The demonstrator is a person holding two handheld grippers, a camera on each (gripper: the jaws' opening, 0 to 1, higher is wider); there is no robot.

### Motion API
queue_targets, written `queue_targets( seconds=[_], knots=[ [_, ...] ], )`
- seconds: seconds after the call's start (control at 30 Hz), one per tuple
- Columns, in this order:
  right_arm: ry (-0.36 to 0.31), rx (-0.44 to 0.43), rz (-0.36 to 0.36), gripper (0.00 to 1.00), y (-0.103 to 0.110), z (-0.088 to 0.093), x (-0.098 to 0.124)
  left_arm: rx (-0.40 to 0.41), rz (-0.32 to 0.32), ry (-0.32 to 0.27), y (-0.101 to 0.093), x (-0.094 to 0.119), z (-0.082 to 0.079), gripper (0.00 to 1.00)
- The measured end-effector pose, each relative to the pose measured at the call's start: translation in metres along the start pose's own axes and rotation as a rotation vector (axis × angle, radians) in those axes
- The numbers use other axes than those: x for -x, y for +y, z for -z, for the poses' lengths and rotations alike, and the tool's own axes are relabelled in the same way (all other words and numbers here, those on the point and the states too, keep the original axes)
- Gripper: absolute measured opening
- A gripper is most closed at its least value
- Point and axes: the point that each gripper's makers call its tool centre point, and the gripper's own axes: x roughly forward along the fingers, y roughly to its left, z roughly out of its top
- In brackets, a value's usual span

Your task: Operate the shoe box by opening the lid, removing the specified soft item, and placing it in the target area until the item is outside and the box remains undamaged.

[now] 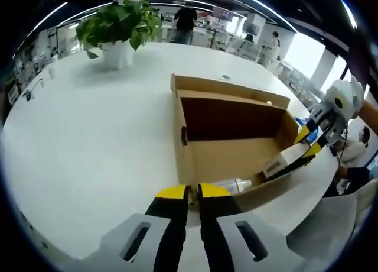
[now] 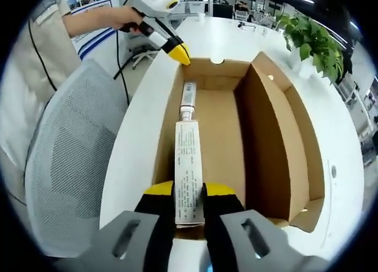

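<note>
- Tongs on the right (image 2: 188, 190) are closed on the crimped end of a white tube (image 2: 188, 168), whose capped end points down into the open shoe box (image 2: 221, 136).
- Left tongs (image 1: 193, 192) are narrow and hold nothing, hovering at the box's near wall.
- Lid (image 2: 282, 130) is already open; the tube is gripped but not out.
- What remains: lifting it clear and setting it on the white worktop (image 1: 88, 130), near the potted plant (image 1: 118, 29).

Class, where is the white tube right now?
In the right gripper view, the white tube lies lengthwise along the open shoe box, near its left wall, its near end clamped between the right gripper jaws.
</note>
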Motion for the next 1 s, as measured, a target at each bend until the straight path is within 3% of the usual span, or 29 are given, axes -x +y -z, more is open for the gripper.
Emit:
queue_targets(
  seconds=[0.63,1.0],
  knots=[
    [-0.068,0.008,0.082,0.14,-0.014,-0.024,0.046,0.003,-0.017,-0.025,0.003,-0.001,0.000,0.03],
    [-0.083,0.020,0.122,0.14,-0.026,-0.023,0.080,-0.005,-0.025,-0.027,0.004,-0.003,0.000,0.03]
  ],
)
